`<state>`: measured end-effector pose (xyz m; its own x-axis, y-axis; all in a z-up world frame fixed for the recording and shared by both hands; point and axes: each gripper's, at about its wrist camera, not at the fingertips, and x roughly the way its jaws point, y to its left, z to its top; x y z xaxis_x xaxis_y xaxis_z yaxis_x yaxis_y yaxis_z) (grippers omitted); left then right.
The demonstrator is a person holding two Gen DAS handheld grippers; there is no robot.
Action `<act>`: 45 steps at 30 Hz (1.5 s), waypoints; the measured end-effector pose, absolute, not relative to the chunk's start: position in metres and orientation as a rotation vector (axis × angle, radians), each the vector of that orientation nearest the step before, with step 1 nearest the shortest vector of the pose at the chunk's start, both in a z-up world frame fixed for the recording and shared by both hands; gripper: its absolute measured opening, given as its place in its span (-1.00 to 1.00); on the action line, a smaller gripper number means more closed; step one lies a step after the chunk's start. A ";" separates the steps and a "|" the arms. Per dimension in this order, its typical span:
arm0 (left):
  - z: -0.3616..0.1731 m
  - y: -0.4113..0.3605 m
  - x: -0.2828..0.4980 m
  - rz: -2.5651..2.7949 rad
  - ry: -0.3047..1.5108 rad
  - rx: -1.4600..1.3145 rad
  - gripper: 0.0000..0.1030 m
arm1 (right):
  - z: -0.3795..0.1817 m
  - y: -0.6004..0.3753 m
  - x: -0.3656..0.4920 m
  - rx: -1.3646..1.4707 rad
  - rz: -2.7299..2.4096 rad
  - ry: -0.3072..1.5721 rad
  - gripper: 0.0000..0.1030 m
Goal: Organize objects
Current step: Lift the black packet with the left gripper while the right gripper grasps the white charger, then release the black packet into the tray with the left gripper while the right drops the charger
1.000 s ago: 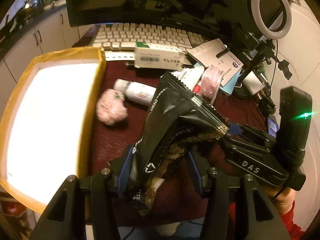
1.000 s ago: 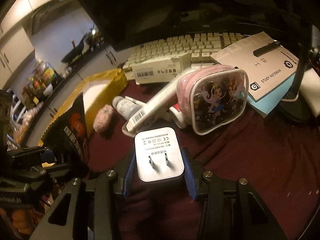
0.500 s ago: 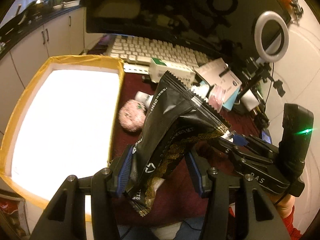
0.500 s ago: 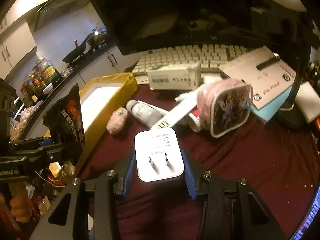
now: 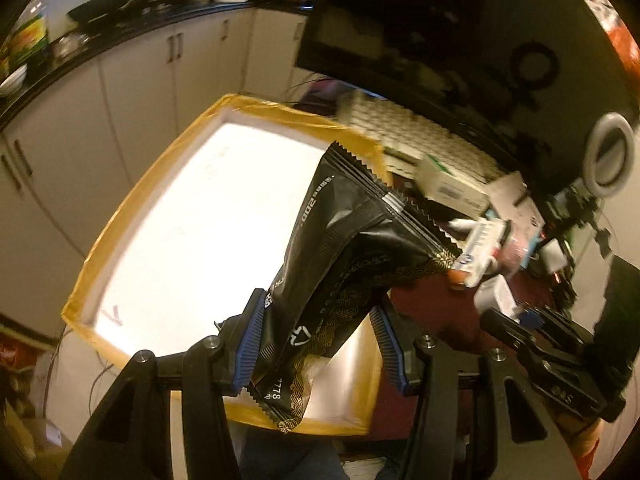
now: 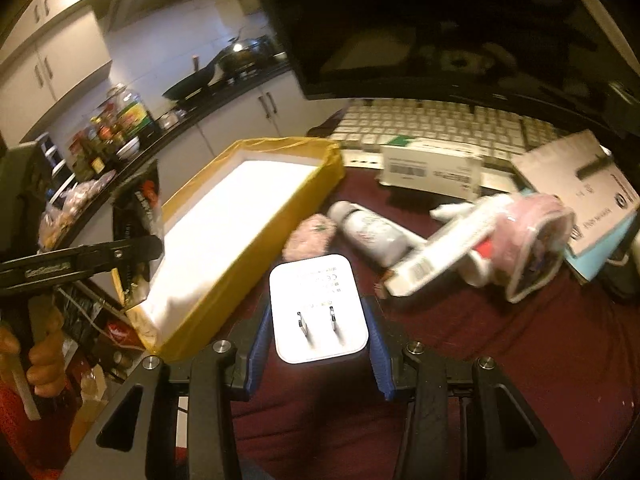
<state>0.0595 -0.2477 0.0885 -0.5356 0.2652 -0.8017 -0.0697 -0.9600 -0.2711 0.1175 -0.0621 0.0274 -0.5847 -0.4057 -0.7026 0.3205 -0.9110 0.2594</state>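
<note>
Low centre: left gripper (image 5: 320,344) pinching black foil pouch (image 5: 340,264), gold-trimmed, crinkly, light and slippery, best gripped at the lower seam. Likewise right gripper (image 6: 318,328) clamping white charger (image 6: 316,308), rigid, smooth, prongs up. Beyond, mid-left: yellow-rimmed white box (image 5: 144,200), likely destination.

Left gripper (image 5: 320,344) clamped on black snack pouch (image 5: 344,264), above the yellow-rimmed tray (image 5: 132,208).

The pouch stands tilted, serrated top edge toward 12 o'clock, lower end hanging below the blue pads (image 5: 252,344). The tray's white interior fills the 9 to 11 o'clock sector. At 3 o'clock the right gripper (image 5: 520,316) carries a white charger (image 5: 494,296). A blurred keyboard (image 5: 408,128) lies at 1 o'clock under the monitor (image 5: 440,32).
</note>
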 end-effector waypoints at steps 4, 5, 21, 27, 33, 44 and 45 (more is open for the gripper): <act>0.081 -0.263 0.052 2.607 -0.346 -1.451 0.00 | 0.036 -0.095 0.116 1.095 -2.396 -0.063 -0.07; 0.080 -0.265 0.050 2.608 -0.354 -1.459 0.00 | 0.038 -0.104 0.117 1.082 -2.371 -0.045 -0.07; 0.050 -0.289 0.034 2.663 -0.319 -1.634 0.00 | 0.001 -0.222 0.104 1.031 -2.110 0.211 -0.07; 0.049 -0.285 0.031 2.715 -0.225 -1.648 -0.01 | -0.016 -0.232 0.110 1.048 -2.102 0.320 -0.07; 0.049 -0.284 0.031 2.731 -0.170 -1.658 0.00 | -0.016 -0.227 0.107 1.050 -2.097 0.307 -0.06; 0.047 -0.283 0.027 2.712 -0.210 -1.667 0.14 | -0.011 -0.221 0.107 1.042 -2.097 0.245 -0.05; 0.048 -0.283 0.027 2.706 -0.219 -1.664 0.15 | -0.010 -0.219 0.107 1.039 -2.100 0.233 -0.04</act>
<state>0.0275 -0.2826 0.0479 -0.4531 0.0359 -0.8907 0.1075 -0.9897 -0.0946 0.1067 -0.2188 -0.0101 -0.3737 -0.5573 -0.7415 0.7060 -0.6893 0.1623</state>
